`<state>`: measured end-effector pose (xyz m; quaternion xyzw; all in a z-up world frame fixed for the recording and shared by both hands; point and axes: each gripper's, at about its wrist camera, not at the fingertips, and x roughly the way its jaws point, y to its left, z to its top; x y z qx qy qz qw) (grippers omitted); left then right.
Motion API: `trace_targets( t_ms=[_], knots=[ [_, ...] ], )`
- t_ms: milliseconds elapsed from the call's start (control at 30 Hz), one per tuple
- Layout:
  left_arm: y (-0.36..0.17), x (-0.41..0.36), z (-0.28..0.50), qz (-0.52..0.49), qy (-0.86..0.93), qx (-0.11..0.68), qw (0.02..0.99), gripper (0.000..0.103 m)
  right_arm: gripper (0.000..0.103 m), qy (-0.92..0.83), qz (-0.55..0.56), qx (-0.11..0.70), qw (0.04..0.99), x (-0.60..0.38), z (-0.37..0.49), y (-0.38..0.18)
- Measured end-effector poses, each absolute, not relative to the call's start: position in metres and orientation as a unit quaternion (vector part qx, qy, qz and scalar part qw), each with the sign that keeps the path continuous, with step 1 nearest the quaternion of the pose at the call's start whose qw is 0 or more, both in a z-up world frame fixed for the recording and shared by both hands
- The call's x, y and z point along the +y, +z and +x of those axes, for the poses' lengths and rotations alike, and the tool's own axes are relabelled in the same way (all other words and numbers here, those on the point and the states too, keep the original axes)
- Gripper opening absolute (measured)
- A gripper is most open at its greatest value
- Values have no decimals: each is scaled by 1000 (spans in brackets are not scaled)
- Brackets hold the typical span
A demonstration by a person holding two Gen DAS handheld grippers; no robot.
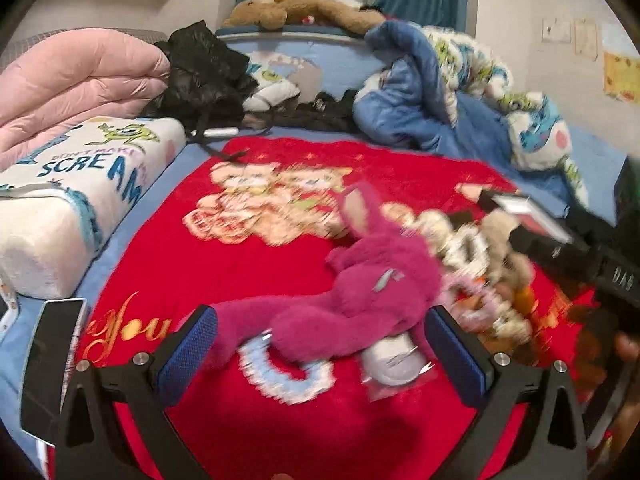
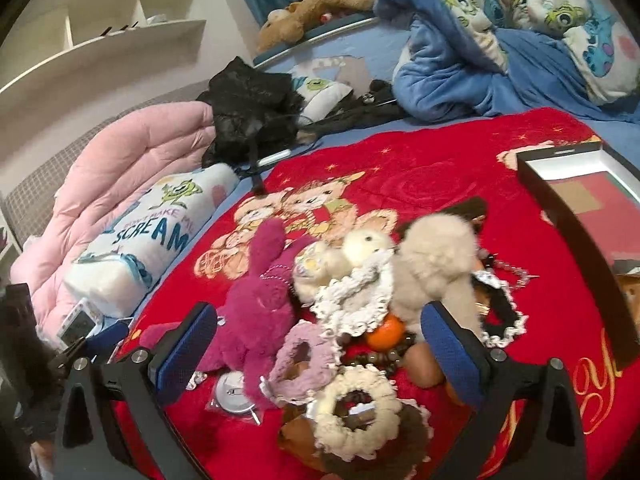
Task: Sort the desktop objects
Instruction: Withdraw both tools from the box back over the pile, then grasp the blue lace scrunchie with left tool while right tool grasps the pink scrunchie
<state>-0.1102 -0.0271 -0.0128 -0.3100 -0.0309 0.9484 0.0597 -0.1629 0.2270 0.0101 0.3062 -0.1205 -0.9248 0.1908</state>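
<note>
A magenta plush rabbit (image 1: 360, 292) lies on the red blanket (image 1: 248, 272), between the open fingers of my left gripper (image 1: 320, 344). A light blue scrunchie (image 1: 288, 372) and a small bagged silver disc (image 1: 394, 362) lie under it. In the right wrist view the rabbit (image 2: 256, 312) lies left of a pile: a pink scrunchie (image 2: 302, 360), a cream scrunchie (image 2: 356, 412), a white scrunchie (image 2: 352, 300), a beige fluffy toy (image 2: 436, 264), an orange ball (image 2: 386, 332) and a bead bracelet (image 2: 380, 358). My right gripper (image 2: 320, 348) is open above the pile, holding nothing.
A black box with an open lid (image 2: 580, 200) stands at the right on the blanket; it also shows in the left wrist view (image 1: 532, 220). A "SCREAM" pillow (image 1: 72, 200), a pink duvet (image 1: 72, 80), a blue blanket (image 1: 420, 100) and black clothes (image 1: 204, 72) ring the blanket.
</note>
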Motion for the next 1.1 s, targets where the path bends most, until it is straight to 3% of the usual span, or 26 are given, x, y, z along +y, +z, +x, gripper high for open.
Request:
trace_targets(
  t_ms=[200,433,533,700,800,1100],
  knots=[
    [-29,-48,-113,-329,943,-20,51,103,83,-916,330,-122,194,222,-169,1],
    [-50,-56,-119,-366,931,5,16,103,75,-901,354,-134,211,216,-172,-9],
    [-57,-55,-122,-375,927,17,3,103,65,-902,360,-119,208,212,-172,-9],
    [-67,-53,-127,-394,919,26,-4,103,34,-895,377,-116,209,210,-173,-15],
    [-72,-51,-129,-405,914,27,-3,103,23,-889,395,-116,202,209,-176,-21],
    [-80,-52,-132,-421,907,2,1,103,25,-872,414,-154,209,219,-179,-26]
  ],
)
